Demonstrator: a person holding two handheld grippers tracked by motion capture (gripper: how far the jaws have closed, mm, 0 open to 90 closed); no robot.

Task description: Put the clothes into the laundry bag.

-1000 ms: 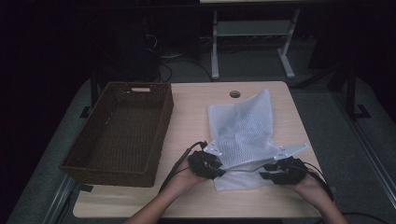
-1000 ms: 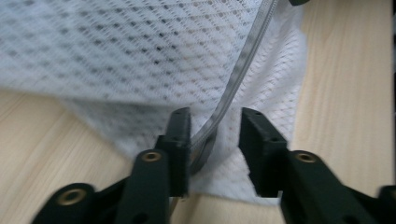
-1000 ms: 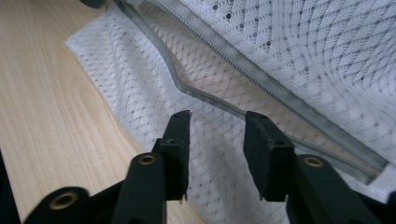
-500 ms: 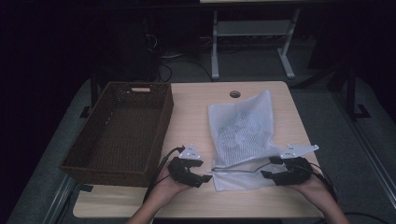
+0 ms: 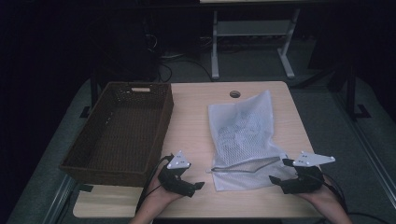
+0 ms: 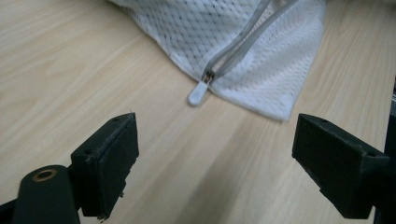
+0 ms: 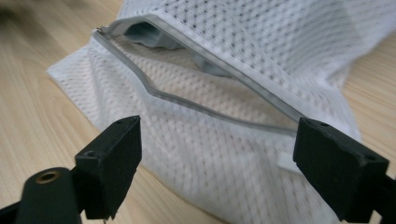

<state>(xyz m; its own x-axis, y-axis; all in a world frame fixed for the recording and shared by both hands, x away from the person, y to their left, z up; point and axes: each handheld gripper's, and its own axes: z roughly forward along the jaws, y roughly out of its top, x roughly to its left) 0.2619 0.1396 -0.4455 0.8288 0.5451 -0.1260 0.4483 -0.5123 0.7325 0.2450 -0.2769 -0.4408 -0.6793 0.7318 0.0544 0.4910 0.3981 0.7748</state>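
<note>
The white mesh laundry bag (image 5: 245, 140) lies flat on the wooden table (image 5: 191, 116), its zipper (image 7: 187, 100) gaping. Both hands rest low at the near edge: the left gripper (image 5: 198, 185) and right gripper (image 5: 275, 173) flank it, jaws just opened wide, empty. A wicker basket (image 5: 119, 133) sits left.

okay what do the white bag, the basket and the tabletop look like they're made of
White bag: looks like synthetic mesh fabric, with rows of small holes and a grey zipper. Basket: dark brown woven wicker or rattan, judging by its plaited walls. Tabletop: pale wood or wood-look laminate, matt, with fine grain lines.
</note>
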